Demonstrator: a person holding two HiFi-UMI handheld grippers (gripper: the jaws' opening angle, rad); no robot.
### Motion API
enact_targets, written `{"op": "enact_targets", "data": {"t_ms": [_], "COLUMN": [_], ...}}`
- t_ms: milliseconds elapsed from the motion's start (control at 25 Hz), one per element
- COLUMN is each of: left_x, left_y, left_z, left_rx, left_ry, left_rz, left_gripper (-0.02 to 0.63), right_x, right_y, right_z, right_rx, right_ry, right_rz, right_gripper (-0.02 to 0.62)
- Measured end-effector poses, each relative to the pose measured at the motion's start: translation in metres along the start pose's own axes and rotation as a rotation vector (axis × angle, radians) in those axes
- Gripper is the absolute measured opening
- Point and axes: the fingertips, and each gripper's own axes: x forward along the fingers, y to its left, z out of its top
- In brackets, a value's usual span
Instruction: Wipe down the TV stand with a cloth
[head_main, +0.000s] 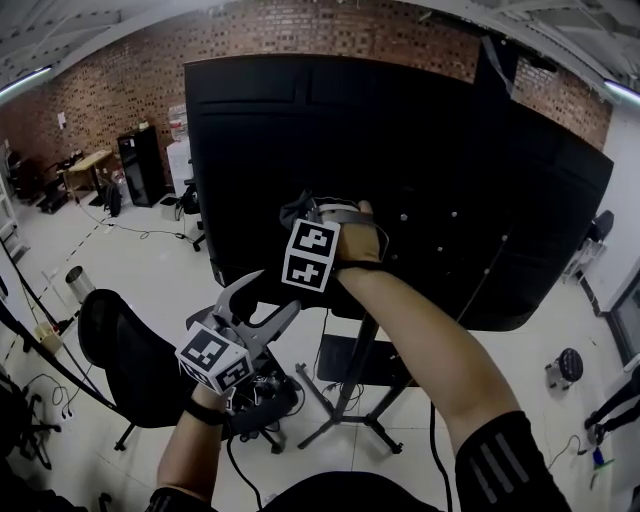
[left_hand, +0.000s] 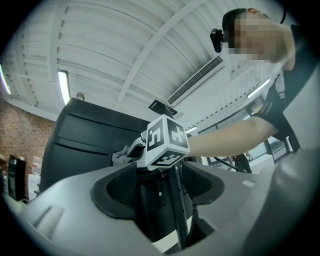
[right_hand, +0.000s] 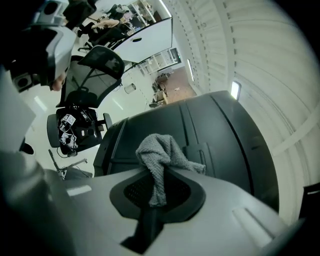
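The big black TV (head_main: 430, 170) shows its back on a black stand with a pole (head_main: 365, 345) and splayed feet (head_main: 345, 425). My right gripper (head_main: 325, 208) is shut on a grey cloth (head_main: 297, 210) and holds it against the TV's back panel (right_hand: 215, 135) near its middle. In the right gripper view the cloth (right_hand: 162, 155) bunches out of the right gripper (right_hand: 157, 192). My left gripper (head_main: 268, 297) hangs lower left, open and empty, pointing up at the stand. In the left gripper view the pole (left_hand: 177, 200) runs between the left gripper (left_hand: 159, 187) jaws, untouched.
A black office chair (head_main: 125, 360) stands close on the left, beside the stand's feet. Cables (head_main: 140, 232) trail over the white floor. A dark cabinet (head_main: 140, 165) and a desk (head_main: 85, 165) line the brick wall at the back left. A small round stool (head_main: 568, 365) sits at the right.
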Motion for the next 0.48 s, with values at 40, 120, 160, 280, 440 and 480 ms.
{"op": "enact_targets", "data": {"t_ms": [40, 120, 160, 280, 440, 480], "left_x": [0.002, 0.009, 0.012, 0.023, 0.036, 0.039], "left_y": [-0.002, -0.007, -0.011, -0.019, -0.029, -0.032], "left_z": [-0.001, 0.000, -0.001, -0.007, -0.008, -0.008], "left_rx": [-0.002, -0.007, -0.010, -0.018, -0.030, -0.034], "left_ry": [-0.005, -0.009, -0.011, -0.024, -0.037, -0.038], "left_rz": [-0.008, -0.024, -0.034, -0.070, -0.102, -0.108], "left_gripper": [0.308, 0.308, 0.308, 0.308, 0.308, 0.308], "right_x": [-0.002, -0.006, -0.009, -0.015, -0.024, -0.027], "right_y": [0.000, -0.001, -0.001, 0.000, -0.001, -0.001], "right_z": [-0.005, -0.016, -0.021, -0.040, -0.065, -0.071], "right_rx": [-0.015, -0.049, -0.066, -0.122, -0.227, -0.242], "right_ry": [0.018, 0.055, 0.075, 0.147, 0.257, 0.284], "right_rz": [-0.001, -0.002, 0.002, 0.015, 0.007, 0.012], "right_gripper": [0.030, 0.031, 0.030, 0.030, 0.029, 0.029]}}
